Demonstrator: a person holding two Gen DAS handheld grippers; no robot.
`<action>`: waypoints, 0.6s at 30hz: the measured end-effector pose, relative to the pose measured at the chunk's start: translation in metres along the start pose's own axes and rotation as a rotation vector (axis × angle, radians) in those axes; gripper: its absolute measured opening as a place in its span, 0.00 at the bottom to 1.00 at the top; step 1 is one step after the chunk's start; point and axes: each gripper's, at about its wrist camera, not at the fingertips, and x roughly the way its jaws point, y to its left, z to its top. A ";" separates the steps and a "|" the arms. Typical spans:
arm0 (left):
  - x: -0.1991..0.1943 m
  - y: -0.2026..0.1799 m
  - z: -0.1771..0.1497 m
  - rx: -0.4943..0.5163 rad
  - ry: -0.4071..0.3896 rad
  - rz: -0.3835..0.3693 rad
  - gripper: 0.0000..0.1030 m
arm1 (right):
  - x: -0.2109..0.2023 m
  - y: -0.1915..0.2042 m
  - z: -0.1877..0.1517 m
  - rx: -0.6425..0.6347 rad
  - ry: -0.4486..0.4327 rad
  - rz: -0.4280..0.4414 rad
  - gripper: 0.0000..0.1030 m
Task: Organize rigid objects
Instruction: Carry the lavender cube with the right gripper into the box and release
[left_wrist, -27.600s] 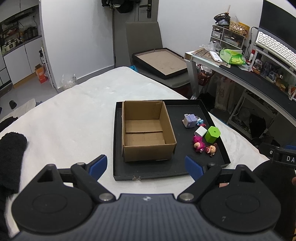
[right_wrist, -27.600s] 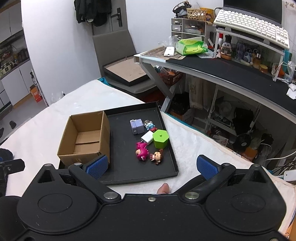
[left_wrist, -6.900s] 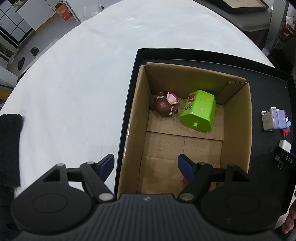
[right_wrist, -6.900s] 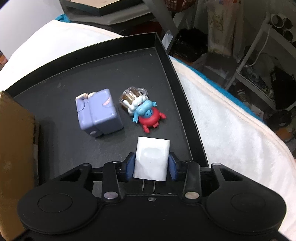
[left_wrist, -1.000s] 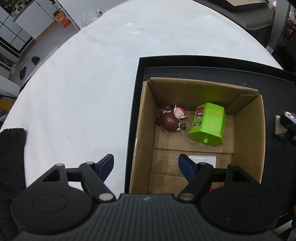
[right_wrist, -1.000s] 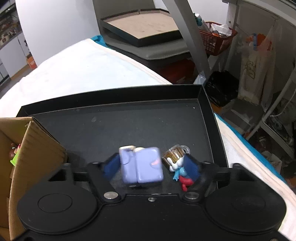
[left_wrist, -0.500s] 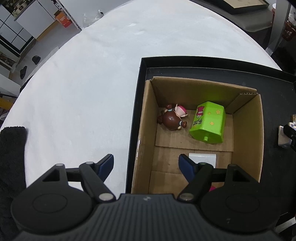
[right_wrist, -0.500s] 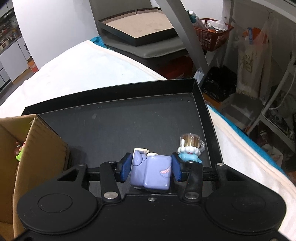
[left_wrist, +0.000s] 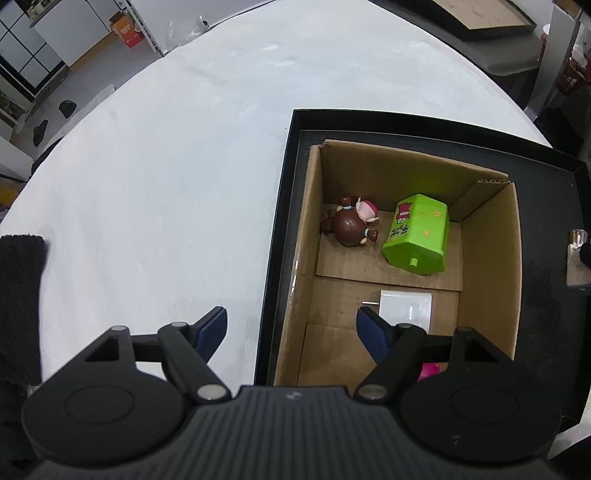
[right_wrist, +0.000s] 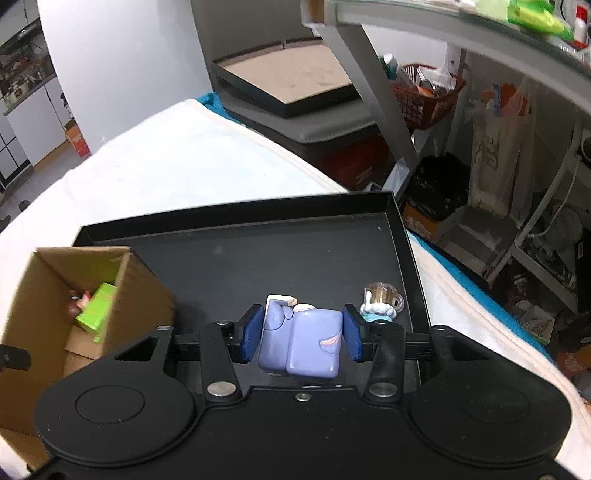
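Note:
My right gripper (right_wrist: 301, 338) is shut on a purple block toy (right_wrist: 301, 341) and holds it above the black tray (right_wrist: 236, 221). A small blue figure with a cup (right_wrist: 380, 301) stands on the tray just right of it. The cardboard box (left_wrist: 487, 266) sits in the tray's left part and also shows in the right wrist view (right_wrist: 144, 291). It holds a brown-haired doll (left_wrist: 349, 227), a green hexagonal toy (left_wrist: 419, 234), a white charger (left_wrist: 404, 308) and a pink toy (left_wrist: 428, 369) partly hidden by my left gripper. My left gripper (left_wrist: 291, 330) is open and empty, straddling the box's left wall.
The tray lies on a white cloth-covered table (left_wrist: 166, 184). A black cloth (left_wrist: 18, 295) lies at the table's left edge. Beyond the table's far edge stand a chair with a framed board (right_wrist: 288, 81) and a cluttered desk (right_wrist: 461, 22).
My right gripper closed on the purple block toy and lifted it off the tray, leaving the blue figure behind. My left gripper has barely moved.

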 end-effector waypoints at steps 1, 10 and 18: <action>-0.001 0.002 -0.001 -0.005 -0.002 -0.006 0.73 | -0.003 0.002 0.001 -0.007 -0.007 0.000 0.43; -0.004 0.018 -0.006 -0.034 -0.021 -0.055 0.73 | -0.031 0.023 0.017 -0.038 -0.051 0.016 0.43; -0.005 0.021 -0.011 -0.002 -0.056 -0.073 0.73 | -0.048 0.041 0.026 -0.041 -0.067 0.021 0.43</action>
